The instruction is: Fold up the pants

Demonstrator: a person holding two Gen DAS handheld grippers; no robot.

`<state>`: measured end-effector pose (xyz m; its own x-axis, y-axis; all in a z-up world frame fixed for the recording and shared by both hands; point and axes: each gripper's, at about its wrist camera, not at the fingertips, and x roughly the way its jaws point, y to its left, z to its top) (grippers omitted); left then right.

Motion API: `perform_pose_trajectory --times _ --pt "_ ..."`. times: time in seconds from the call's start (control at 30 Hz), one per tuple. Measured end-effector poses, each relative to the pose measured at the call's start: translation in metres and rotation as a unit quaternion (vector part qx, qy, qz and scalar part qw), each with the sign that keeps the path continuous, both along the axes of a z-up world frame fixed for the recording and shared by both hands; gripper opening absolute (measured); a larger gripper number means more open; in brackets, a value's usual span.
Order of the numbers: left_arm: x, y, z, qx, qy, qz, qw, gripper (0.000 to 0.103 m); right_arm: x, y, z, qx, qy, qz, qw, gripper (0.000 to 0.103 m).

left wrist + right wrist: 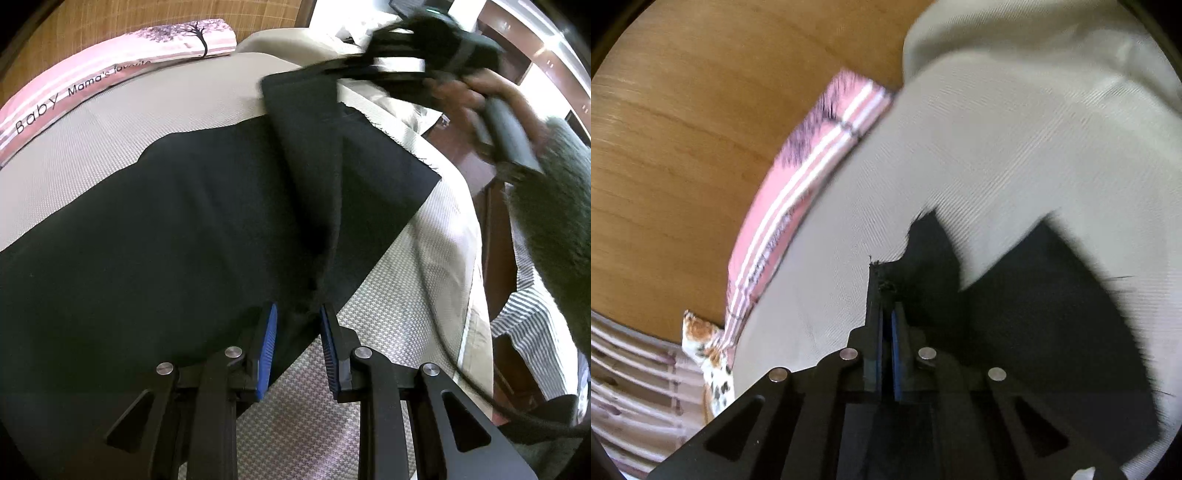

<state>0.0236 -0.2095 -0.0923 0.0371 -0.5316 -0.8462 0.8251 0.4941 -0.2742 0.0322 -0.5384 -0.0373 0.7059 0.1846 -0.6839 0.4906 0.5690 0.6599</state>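
Black pants lie spread on a beige bed sheet. My left gripper is open, its blue pads either side of a ridge of the pants' fabric near the front edge. My right gripper is shut on the black pants, pinching a corner of the leg hem. In the left wrist view the right gripper holds that leg end lifted above the bed at the far right, and the leg hangs folded over.
A pink striped pillow with black lettering lies along the far edge of the bed, also seen in the right wrist view. A wooden headboard stands behind it. The bed's right edge drops to a dark floor.
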Motion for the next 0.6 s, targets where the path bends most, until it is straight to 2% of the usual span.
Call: perform_pose_trajectory --times 0.13,0.27,0.37,0.6 --pt "-0.002 0.0 0.0 -0.003 -0.005 0.0 1.0 0.025 -0.065 -0.009 -0.002 -0.022 0.028 -0.046 0.998 0.004" --pt "-0.007 -0.002 -0.003 0.002 -0.013 -0.001 0.9999 0.025 -0.117 -0.01 -0.04 -0.009 0.086 -0.09 0.992 0.004" --pt "-0.014 -0.007 -0.004 0.009 -0.027 -0.005 0.9996 0.025 -0.131 -0.009 -0.056 0.007 0.095 -0.108 0.99 0.004" --pt "-0.018 -0.012 -0.003 0.013 -0.03 -0.005 0.9994 0.025 -0.134 -0.002 -0.037 -0.029 0.079 -0.105 0.991 0.004"
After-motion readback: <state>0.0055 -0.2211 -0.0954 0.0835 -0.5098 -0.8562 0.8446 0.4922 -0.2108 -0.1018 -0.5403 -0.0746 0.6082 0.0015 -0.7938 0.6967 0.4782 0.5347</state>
